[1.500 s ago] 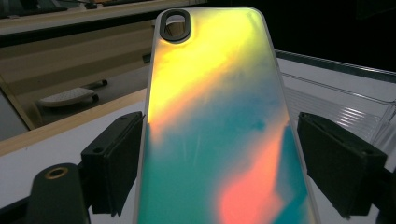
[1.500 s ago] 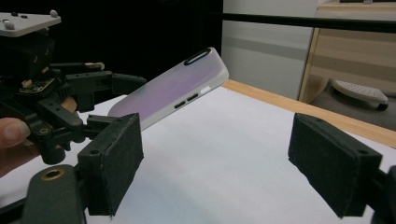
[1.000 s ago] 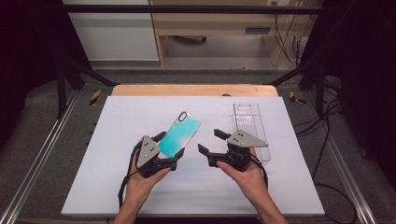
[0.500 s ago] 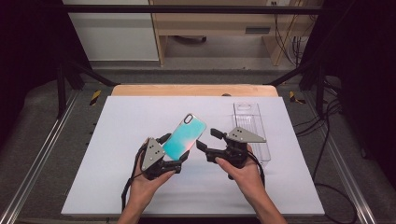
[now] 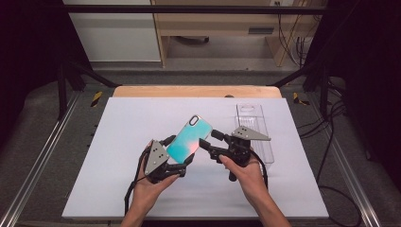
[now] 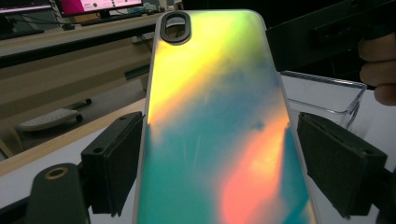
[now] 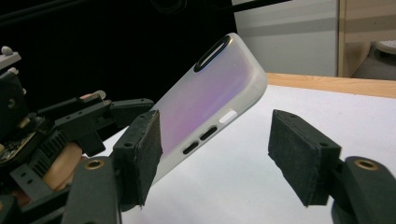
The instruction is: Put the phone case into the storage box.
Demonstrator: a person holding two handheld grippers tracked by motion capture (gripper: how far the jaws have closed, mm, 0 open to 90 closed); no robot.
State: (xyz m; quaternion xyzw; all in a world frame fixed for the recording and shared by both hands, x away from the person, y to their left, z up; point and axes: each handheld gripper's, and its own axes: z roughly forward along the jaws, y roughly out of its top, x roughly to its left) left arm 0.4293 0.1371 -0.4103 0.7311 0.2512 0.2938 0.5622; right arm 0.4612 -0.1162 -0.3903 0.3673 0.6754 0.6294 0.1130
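Left gripper (image 5: pixel 182 158) — black two-jaw tool with a grey three-cornered plate, held in the person's left hand (image 5: pixel 150 188); jaws clamped on the lower end of an iridescent teal-to-orange phone case with a black oval camera opening (image 5: pixel 188 139). In the left gripper view the case (image 6: pixel 219 116) stands between the two black pads (image 6: pixel 114 165), each pad pressing a long edge.

Phone case — lifted clear of the white table sheet (image 5: pixel 118 142), tilted with its camera end up and away from the person.

Right gripper (image 5: pixel 210 142) — same make, in the right hand (image 5: pixel 246 172), just right of the case. Its jaws have just been closing and stand partly apart; in the right gripper view the case's side edge (image 7: pixel 205 112) lies by the left pad (image 7: pixel 142 154), the other pad (image 7: pixel 301 154) well clear of it.

Clear plastic rectangular tray (image 5: pixel 255 127) — lying on the sheet beyond the right gripper, right of the case.

Light wooden board edge (image 5: pixel 196 91) — along the sheet's far side, beyond the case.
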